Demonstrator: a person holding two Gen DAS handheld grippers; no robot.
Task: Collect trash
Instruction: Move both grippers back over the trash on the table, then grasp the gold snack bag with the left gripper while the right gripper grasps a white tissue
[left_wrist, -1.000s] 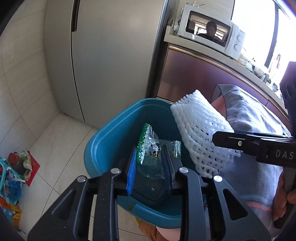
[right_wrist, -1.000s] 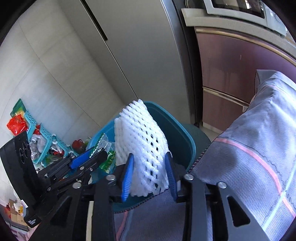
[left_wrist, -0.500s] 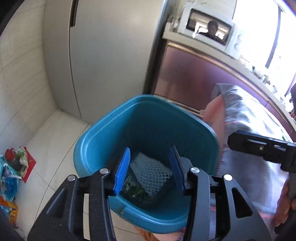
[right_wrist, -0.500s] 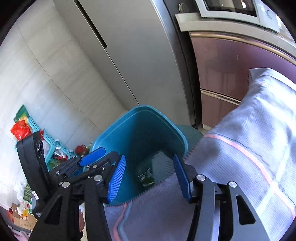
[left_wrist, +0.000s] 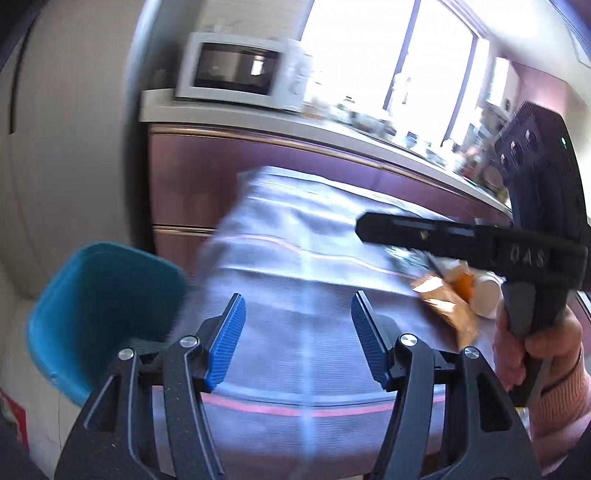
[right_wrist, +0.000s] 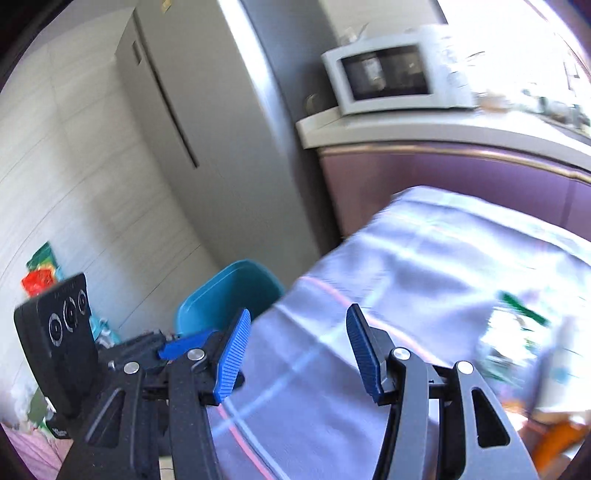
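Note:
My left gripper (left_wrist: 298, 332) hangs over the grey cloth-covered table (left_wrist: 295, 362), its jaws still opening with nothing between them. The teal bin (left_wrist: 103, 306) stands off the table's left edge, now behind and left of both grippers. My right gripper (right_wrist: 298, 352) is open and empty above the same cloth (right_wrist: 424, 277); it also shows at the right of the left wrist view, held by a hand (left_wrist: 535, 343). Blurred trash lies ahead: a golden wrapper (left_wrist: 443, 302) with something orange, and a green-printed wrapper (right_wrist: 517, 332) beside a pale bottle or cup.
A tall refrigerator (right_wrist: 207, 147) stands behind the bin (right_wrist: 229, 295). A white microwave (left_wrist: 240, 70) sits on a counter above maroon cabinets (left_wrist: 221, 177). Baskets of bright packets (right_wrist: 40, 269) line the tiled wall on the floor at left.
Both grippers let go of their trash, the snack packet and the white foam net, into the bin, then opened and swung up and right over the table. The bin slid to the left of both views.

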